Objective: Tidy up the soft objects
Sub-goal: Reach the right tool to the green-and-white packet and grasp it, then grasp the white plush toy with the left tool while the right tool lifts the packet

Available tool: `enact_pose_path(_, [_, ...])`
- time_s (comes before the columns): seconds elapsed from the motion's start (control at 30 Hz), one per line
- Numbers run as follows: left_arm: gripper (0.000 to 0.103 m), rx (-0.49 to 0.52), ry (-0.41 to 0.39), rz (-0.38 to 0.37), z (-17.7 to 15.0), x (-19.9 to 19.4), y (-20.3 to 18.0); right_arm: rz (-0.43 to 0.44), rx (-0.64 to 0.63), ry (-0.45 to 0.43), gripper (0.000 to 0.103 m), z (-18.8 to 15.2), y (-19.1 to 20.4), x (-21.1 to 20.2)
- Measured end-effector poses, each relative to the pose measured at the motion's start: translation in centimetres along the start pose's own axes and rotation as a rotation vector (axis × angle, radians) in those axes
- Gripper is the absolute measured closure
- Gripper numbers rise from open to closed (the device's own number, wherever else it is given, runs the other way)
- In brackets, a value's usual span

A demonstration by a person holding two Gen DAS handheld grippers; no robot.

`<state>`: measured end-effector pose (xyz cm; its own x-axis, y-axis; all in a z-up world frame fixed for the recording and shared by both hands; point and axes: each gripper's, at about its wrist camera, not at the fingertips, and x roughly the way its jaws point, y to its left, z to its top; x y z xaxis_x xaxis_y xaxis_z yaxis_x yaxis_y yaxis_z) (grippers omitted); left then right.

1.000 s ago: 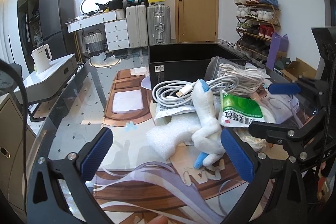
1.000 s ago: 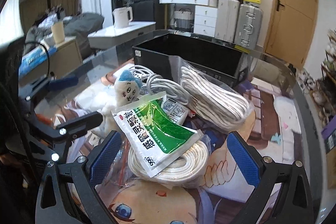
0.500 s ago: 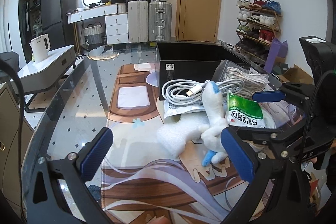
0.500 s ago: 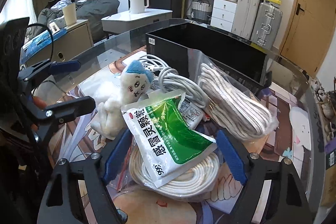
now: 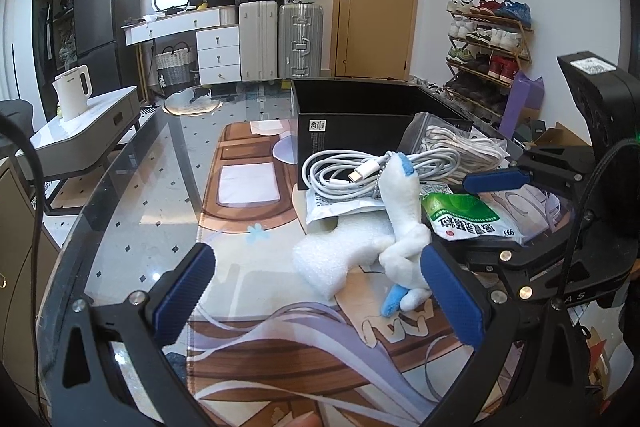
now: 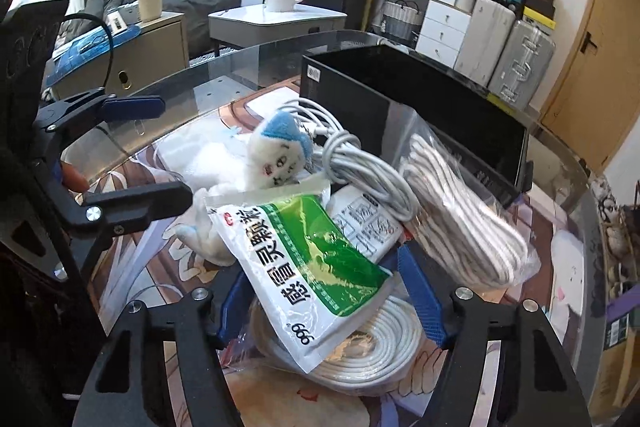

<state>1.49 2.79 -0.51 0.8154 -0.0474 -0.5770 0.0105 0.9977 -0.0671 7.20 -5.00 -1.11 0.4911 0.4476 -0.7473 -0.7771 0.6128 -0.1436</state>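
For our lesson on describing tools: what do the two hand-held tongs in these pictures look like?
Both are alike. The left tongs and right tongs have angular black frames with silver screws and ridged blue pads on the fingers. A thin black cable loops beside each, and the right one's black body carries a white printed label.

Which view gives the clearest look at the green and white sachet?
The right wrist view: the green and white sachet fills the centre, printed face up, lying on a coiled white rope between the closing right gripper jaws. The left wrist view shows only part of it, behind the plush toy.
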Motion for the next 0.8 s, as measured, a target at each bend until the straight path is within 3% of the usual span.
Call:
enact_pose_path(0.1, [0.0, -0.001, 0.0, -0.002, 0.0, 0.0, 0.0, 0.016, -0.013, -0.003, 0.034, 0.1, 0.1, 0.0])
enact_pose_path(0.17, [0.0, -0.001, 0.0, -0.002, 0.0, 0.0, 0.0, 0.029, -0.007, -0.011, 0.053, 0.0, 0.2, -0.1])
enact_pose_path(0.37, [0.0, 0.0, -0.001, 0.0, -0.1, 0.0, -0.1, 0.03, 0.055, -0.081, 0.076, -1.0, -0.2, -1.3])
enact_pose_path(0.47, [0.0, 0.004, 0.002, 0.007, -0.1, 0.2, -0.3, 0.021, 0.068, -0.1, 0.082, -1.6, -0.2, -1.7])
enact_pose_path(0.8, [0.0, 0.027, 0.007, 0.03, 0.0, 0.0, -1.1, 0.015, 0.174, -0.202, 0.084, -2.9, -0.9, -5.0])
